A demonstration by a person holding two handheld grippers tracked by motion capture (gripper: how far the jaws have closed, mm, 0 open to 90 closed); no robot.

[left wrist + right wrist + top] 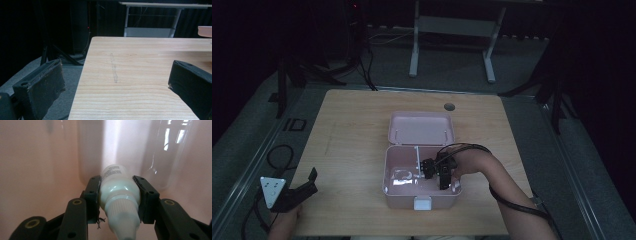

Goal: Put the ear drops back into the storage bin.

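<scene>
A pink box (399, 199) stands open at the middle of the wooden table (352, 135), its lid (421, 128) folded back on the far side. My right gripper (434, 172) reaches down into the box's right half. In the right gripper view the right gripper (117, 180) is shut on a small white bottle (119, 188) with a ribbed cap that points toward the camera, close to the pink inner wall (37, 170). My left gripper (309, 181) rests at the table's near left corner, and its jaws stand open with nothing between them (116, 64).
A shiny clear item (404, 177) lies in the box's left half, beside a thin divider (417, 155). A round cable hole (449, 106) sits near the table's far edge. Beyond the table stand a white desk frame (452, 30) and dark stands (287, 80).
</scene>
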